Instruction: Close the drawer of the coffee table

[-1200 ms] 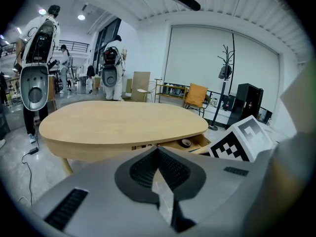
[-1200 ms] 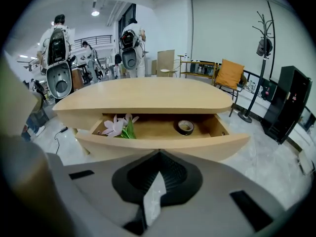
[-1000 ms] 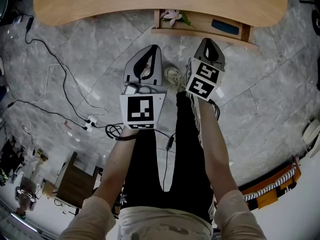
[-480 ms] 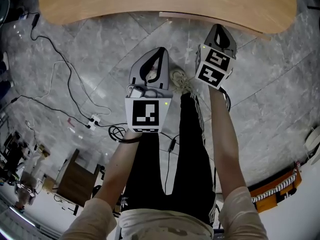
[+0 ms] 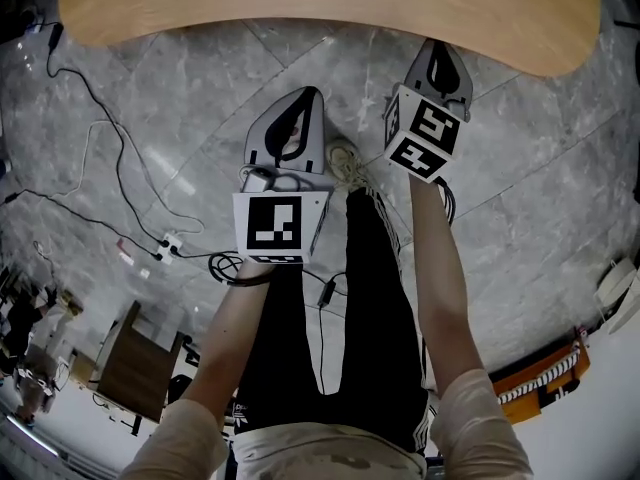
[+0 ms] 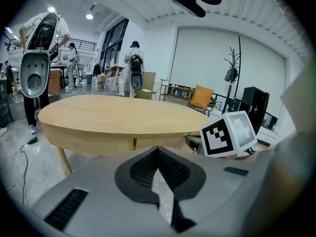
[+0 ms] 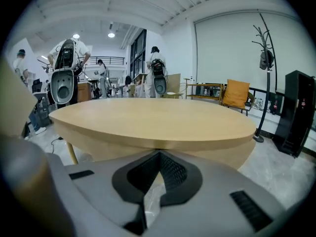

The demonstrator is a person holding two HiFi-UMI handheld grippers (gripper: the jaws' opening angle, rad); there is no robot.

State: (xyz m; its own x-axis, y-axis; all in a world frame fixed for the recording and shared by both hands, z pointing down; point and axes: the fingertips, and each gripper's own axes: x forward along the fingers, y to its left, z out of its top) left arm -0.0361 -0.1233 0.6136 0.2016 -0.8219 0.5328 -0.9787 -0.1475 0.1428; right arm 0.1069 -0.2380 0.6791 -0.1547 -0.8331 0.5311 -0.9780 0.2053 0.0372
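While the right gripper (image 5: 445,50) sat clenched and empty just beside the rim of the coffee table (image 5: 300,8) at 12 o'clock, the left gripper (image 5: 300,103) hung likewise clenched at its 8 o'clock.

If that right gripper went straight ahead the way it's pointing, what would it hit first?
Most likely the front edge of the wooden coffee table, right ahead of the right gripper and its closed jaws; how close it is, I can't tell.

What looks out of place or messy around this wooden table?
Nothing is spilled or broken. The coffee table looks tidy, with no drawer sticking out. The only untidy spot is the floor at the left, where loose cables and a power strip sprawl.
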